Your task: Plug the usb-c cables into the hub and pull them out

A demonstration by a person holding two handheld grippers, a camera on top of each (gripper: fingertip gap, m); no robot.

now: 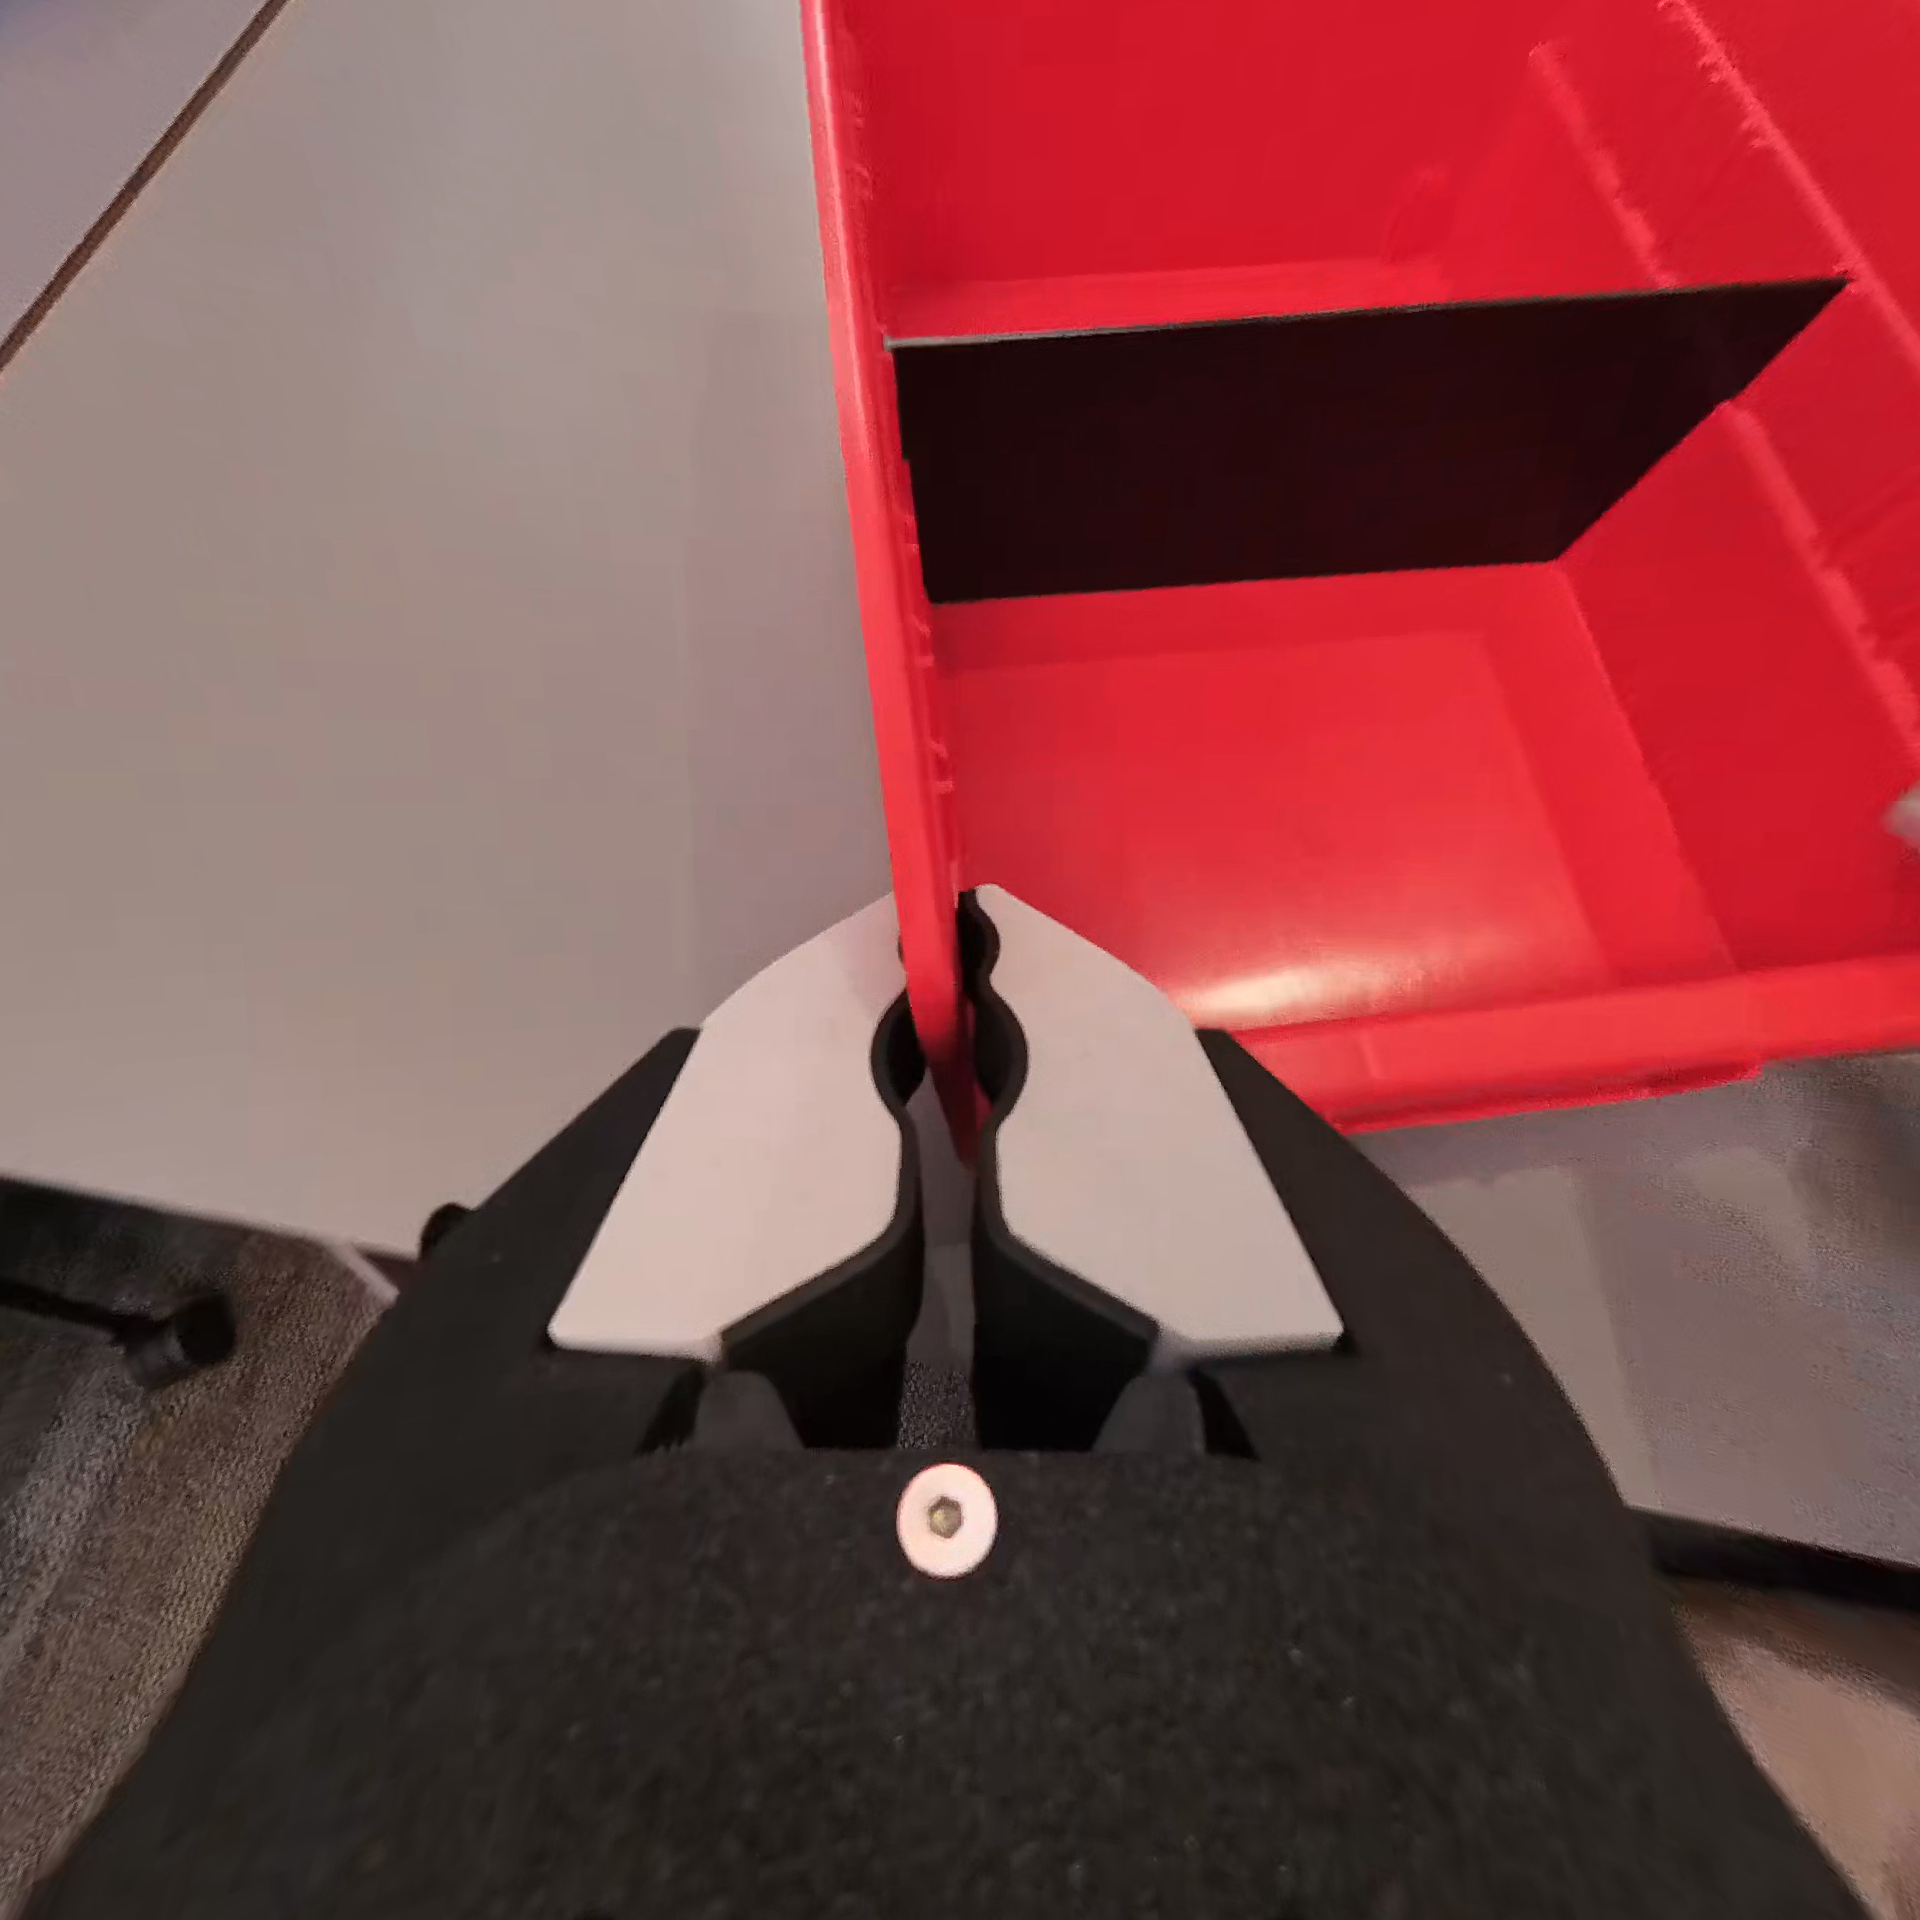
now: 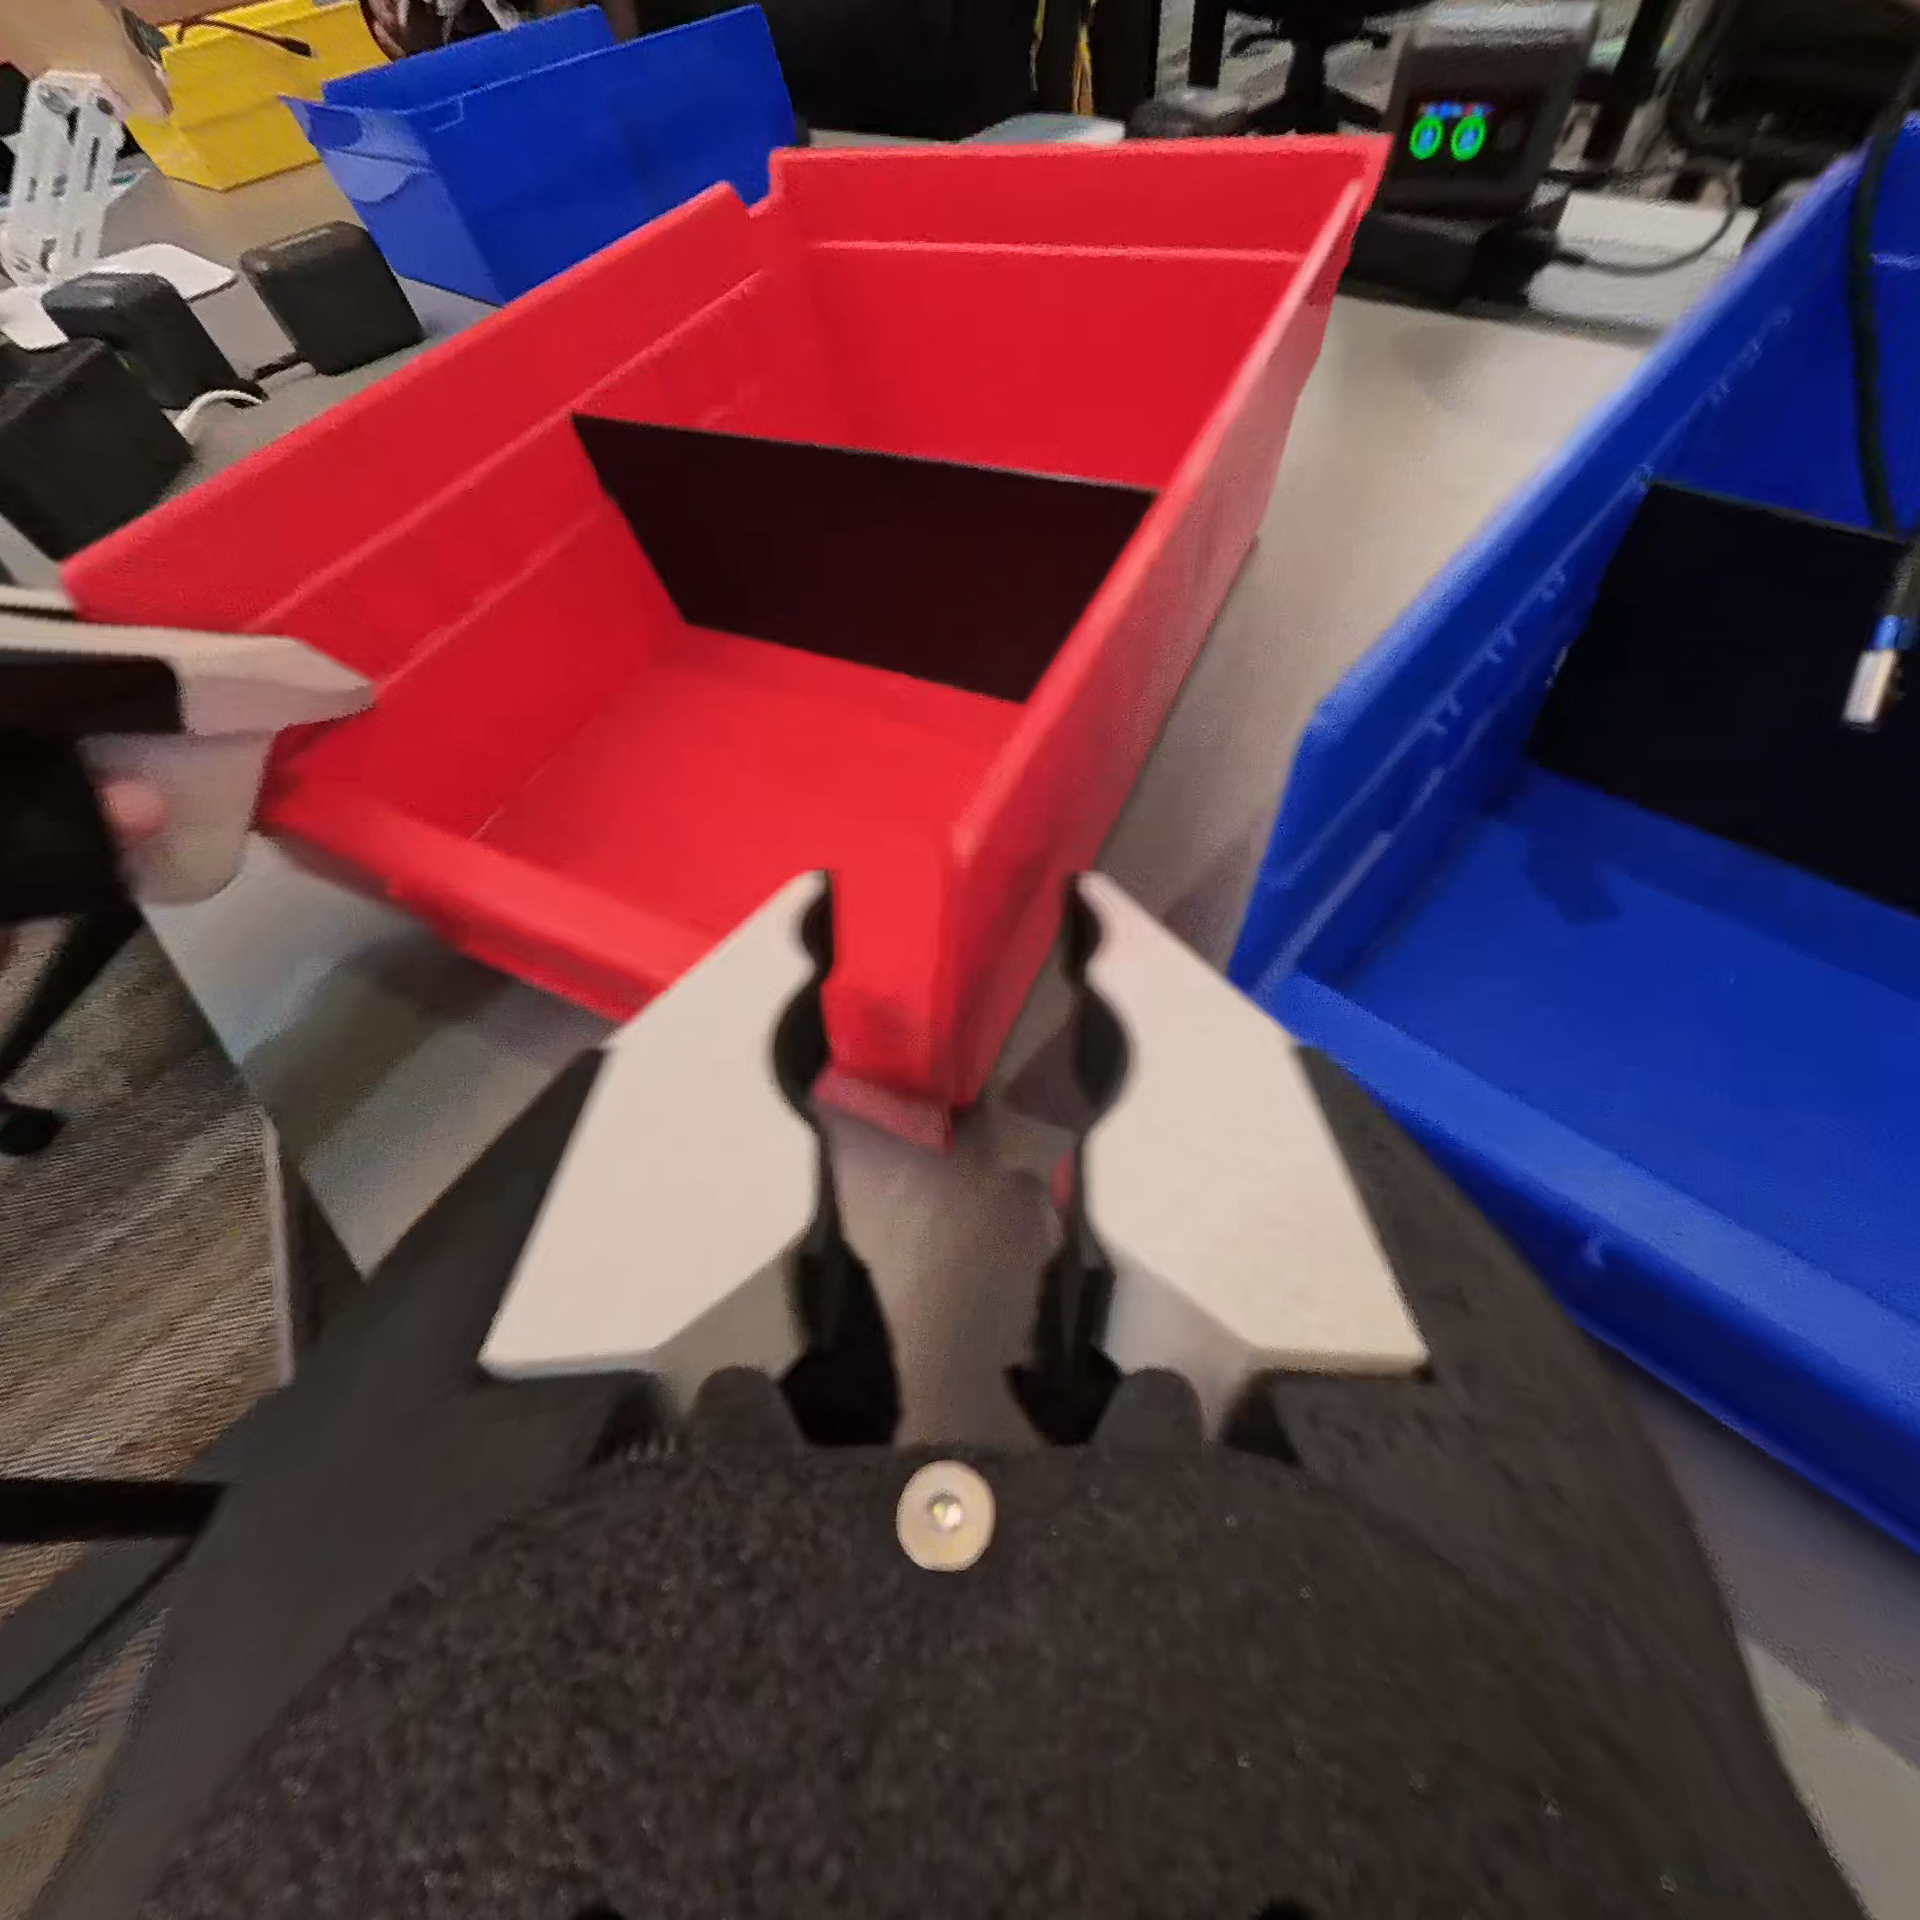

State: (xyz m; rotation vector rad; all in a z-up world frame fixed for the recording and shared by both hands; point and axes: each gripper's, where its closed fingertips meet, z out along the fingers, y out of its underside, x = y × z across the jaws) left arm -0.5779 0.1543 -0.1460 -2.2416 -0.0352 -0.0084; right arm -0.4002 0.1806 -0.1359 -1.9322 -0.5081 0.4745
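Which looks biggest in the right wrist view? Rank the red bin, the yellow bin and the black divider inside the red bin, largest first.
1. Red bin, largest by far.
2. Black divider, clearly smaller since it sits inside that bin.
3. Yellow bin, smallest as seen, but it is far back and partly hidden, so its true size is unsure.

Pale grey table point(image 1: 416, 623) over mottled grey carpet point(image 2: 114, 1195), dark office chairs point(image 2: 1299, 52) at the back

Red bin point(image 2: 831, 582) at centre of right wrist view — black divider point(image 2: 883, 551) across its middle, both compartments bare. Blue bin point(image 2: 1558, 987) just beside it at 3 o'clock, own dark divider inside. Second blue bin point(image 2: 540, 145) at 11 o'clock; yellow bin point(image 2: 239, 83) beyond — grey table point(image 2: 1403, 436) beneath all.
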